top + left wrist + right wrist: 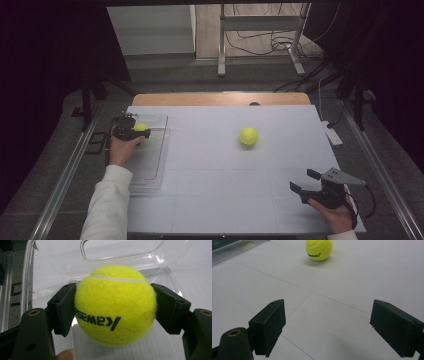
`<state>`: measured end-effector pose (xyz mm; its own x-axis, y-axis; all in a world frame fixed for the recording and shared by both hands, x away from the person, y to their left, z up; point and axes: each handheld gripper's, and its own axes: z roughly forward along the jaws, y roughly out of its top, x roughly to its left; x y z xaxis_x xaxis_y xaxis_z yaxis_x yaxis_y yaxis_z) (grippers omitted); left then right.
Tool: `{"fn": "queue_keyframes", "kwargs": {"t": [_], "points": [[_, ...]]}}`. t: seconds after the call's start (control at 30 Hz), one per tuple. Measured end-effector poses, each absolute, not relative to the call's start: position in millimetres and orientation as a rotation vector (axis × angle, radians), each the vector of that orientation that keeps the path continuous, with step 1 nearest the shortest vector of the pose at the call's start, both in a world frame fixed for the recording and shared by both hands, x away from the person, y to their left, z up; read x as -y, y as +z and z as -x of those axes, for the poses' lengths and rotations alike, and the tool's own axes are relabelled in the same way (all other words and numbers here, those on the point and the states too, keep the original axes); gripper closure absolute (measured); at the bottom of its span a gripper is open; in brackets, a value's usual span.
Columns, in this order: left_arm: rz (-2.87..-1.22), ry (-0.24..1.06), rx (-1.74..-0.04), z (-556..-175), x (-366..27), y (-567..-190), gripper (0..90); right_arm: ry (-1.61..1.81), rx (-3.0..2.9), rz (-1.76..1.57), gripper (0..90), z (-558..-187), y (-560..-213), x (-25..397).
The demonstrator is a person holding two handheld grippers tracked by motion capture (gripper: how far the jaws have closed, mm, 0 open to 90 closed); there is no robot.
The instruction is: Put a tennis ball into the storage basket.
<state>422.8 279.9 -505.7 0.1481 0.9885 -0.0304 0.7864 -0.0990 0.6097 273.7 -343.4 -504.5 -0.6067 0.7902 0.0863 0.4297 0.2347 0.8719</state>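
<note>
The left hand-held gripper [113, 308], clamped on a tennis ball [115, 305] over the clear bin [156, 155], could bounce it out; the right hand-held gripper [329, 327] gapes toward the ball at twelve o'clock [319, 249].

floor [165, 75]: grey | metal stand [260, 30]: behind table | cables [260, 42]: on floor | surroundings: dark curtains [45, 60]

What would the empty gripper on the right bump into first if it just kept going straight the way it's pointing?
Probably the loose tennis ball on the white table. The right gripper is open, and the ball sits ahead, slightly left of centre between its jaws. It might only graze it.
</note>
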Motion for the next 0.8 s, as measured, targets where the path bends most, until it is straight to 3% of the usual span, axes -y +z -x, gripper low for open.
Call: {"fn": "queue_keyframes", "kwargs": {"t": [0.5, 0.8], "points": [[-1.939, 0.586, -1.682, -423, -276, -505, 18.7, 1.327, -2.141, -1.123, 13.5, -274, -504, 344], [-1.874, 0.616, -1.577, -411, -273, -488, 16.1, 1.326, -2.142, -1.125, 13.5, -274, -505, 343]]}}
